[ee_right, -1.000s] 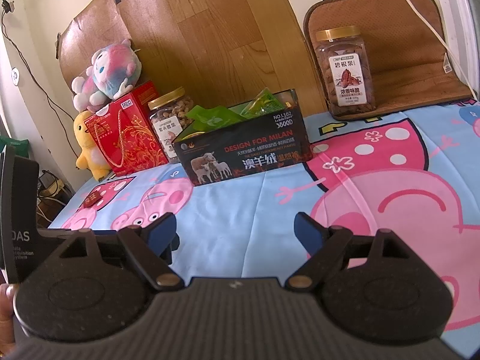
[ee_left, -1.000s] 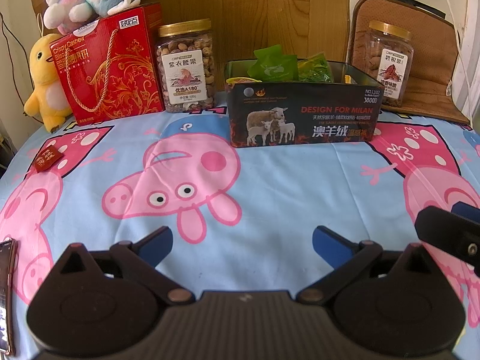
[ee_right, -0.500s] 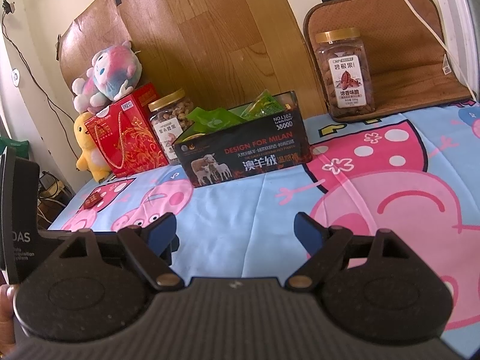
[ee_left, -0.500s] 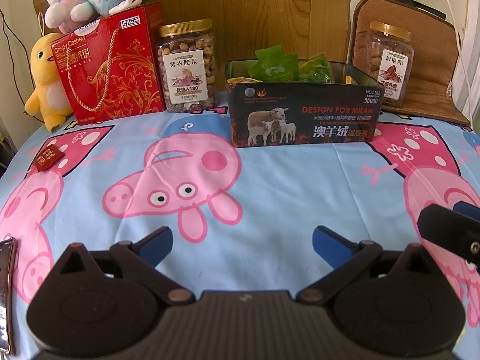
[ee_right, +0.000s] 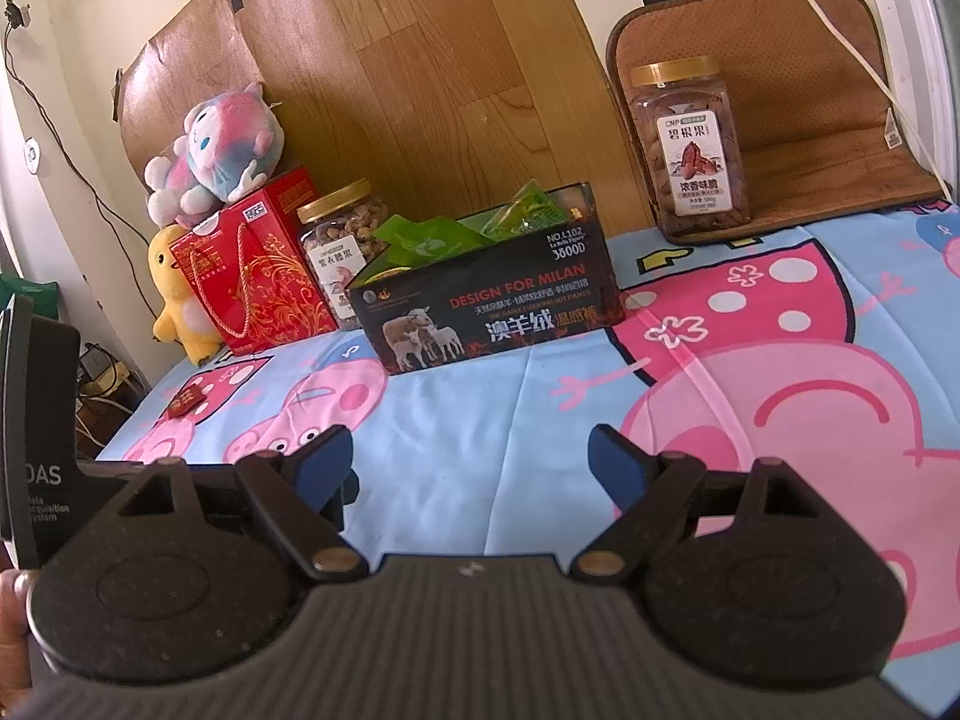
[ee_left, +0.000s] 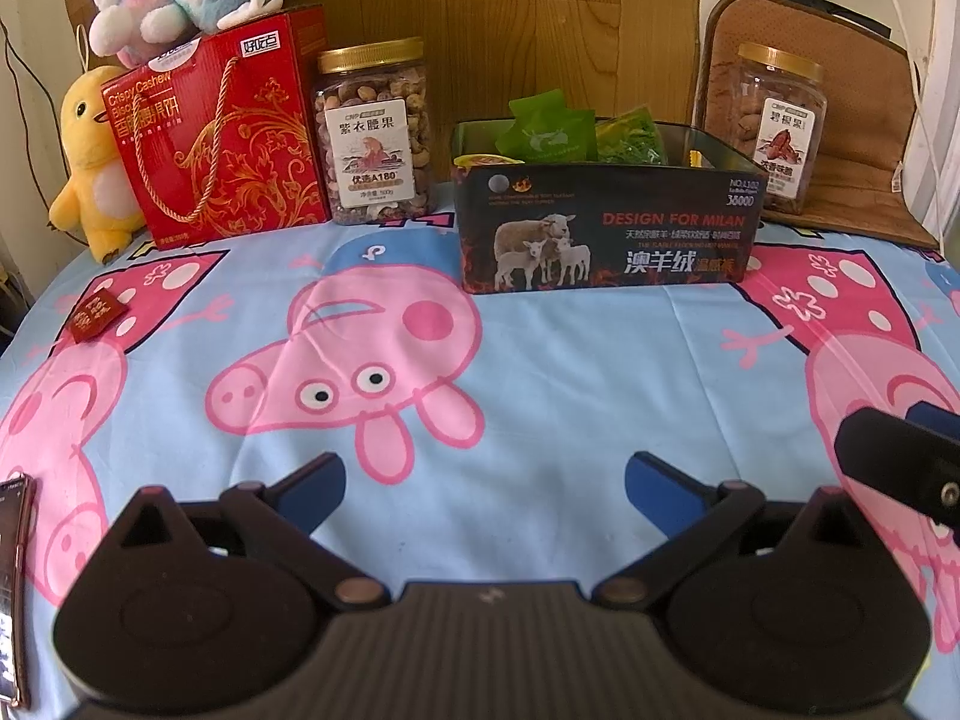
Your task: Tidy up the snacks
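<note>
A black open box (ee_left: 606, 228) (ee_right: 492, 312) printed with sheep stands at the back of the table, with green snack packets (ee_left: 549, 132) (ee_right: 429, 240) sticking out of it. Left of it are a cashew jar (ee_left: 375, 132) (ee_right: 339, 240) and a red gift box (ee_left: 222, 132) (ee_right: 252, 270). A pecan jar (ee_left: 774, 126) (ee_right: 690, 150) stands at the back right. One small red packet (ee_left: 96, 315) (ee_right: 185, 402) lies on the cloth at the left. My left gripper (ee_left: 483, 483) and right gripper (ee_right: 471, 465) hover open and empty over the near cloth, well short of the box.
A cartoon pig cloth (ee_left: 480, 372) covers the table. Plush toys (ee_left: 90, 162) (ee_right: 216, 150) sit by the red gift box. A brown cushion (ee_right: 780, 90) leans behind the pecan jar. A phone (ee_left: 12, 588) lies at the near left edge. The right gripper's side (ee_left: 900, 468) shows at far right.
</note>
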`<state>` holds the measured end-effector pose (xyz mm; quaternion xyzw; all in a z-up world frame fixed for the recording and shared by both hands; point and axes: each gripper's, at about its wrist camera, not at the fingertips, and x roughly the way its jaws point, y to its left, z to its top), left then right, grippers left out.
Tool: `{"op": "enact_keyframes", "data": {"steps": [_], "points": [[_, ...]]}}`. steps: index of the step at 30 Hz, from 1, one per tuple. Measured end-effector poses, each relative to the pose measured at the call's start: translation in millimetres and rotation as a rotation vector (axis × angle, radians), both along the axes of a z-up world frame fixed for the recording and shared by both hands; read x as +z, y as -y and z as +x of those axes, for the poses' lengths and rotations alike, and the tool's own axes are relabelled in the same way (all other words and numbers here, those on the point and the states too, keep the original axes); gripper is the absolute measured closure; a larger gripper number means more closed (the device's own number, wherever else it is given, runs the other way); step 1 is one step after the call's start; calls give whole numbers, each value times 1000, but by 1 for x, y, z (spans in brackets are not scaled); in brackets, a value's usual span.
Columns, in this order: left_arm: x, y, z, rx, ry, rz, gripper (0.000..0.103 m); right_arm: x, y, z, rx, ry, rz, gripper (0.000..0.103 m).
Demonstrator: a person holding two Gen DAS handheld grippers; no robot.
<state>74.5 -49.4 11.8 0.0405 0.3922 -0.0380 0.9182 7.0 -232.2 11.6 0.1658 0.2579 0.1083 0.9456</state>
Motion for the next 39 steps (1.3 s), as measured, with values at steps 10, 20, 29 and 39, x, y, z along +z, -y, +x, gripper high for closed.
{"op": "enact_keyframes", "data": {"steps": [10,20,29,39], "points": [[1,0,-1,0,0,-2,0,0,0,-1,-2,2,2,15],[2,1,-2,-1,2,-1,0,1,0,-2,-3,6,2,15],[2,1,-3,-1,3,-2,0,1,0,-2,-4,5,3,15],[3,1,-3,1,3,-4,0,2,-1,-2,-3,7,1,15]]}}
